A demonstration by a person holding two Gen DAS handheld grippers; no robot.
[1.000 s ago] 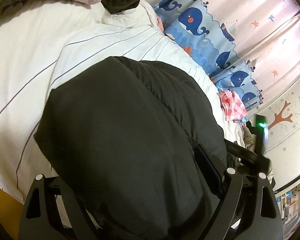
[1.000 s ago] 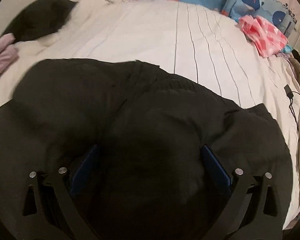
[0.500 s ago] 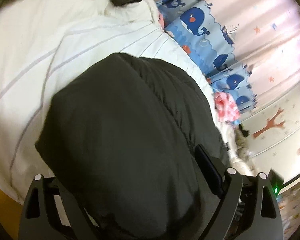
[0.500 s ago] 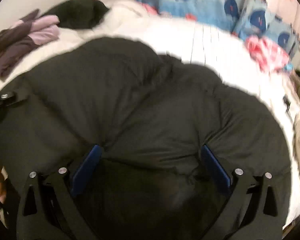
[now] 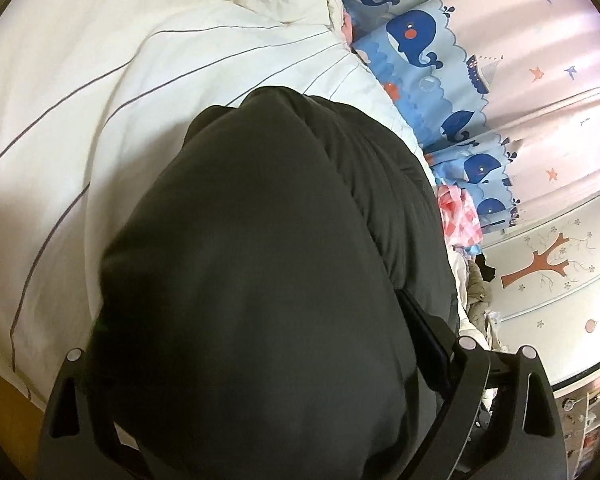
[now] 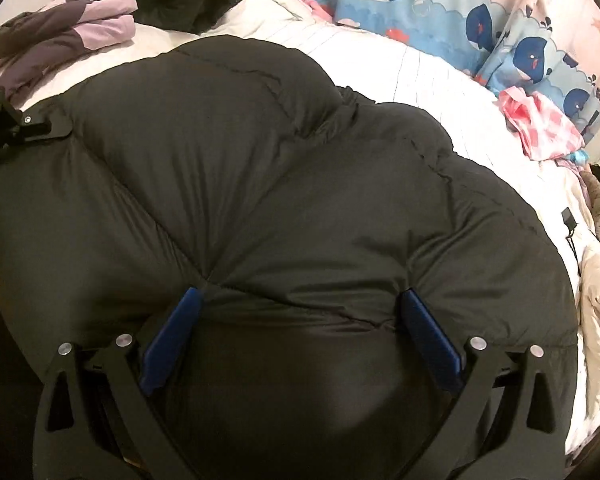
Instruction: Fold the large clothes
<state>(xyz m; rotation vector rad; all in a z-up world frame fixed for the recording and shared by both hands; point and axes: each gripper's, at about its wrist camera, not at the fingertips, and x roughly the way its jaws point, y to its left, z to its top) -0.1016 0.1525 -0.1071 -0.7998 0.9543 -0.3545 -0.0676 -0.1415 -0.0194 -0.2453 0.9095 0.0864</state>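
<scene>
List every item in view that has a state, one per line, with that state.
black puffer jacket: bunched into a puffy mound on the bed, between both grippers' fingers
right gripper: jaws wide apart, jacket bulging between the blue pads
left gripper: jaws wide, fingers mostly hidden by the jacket
striped white duvet: spread flat, wrinkled
purple garment: crumpled
pink checked cloth: crumpled
whale curtain: hanging

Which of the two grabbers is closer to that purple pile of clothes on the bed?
Left. The left gripper sits just beside the purple clothes; the right gripper is across the black jacket from them.
</scene>
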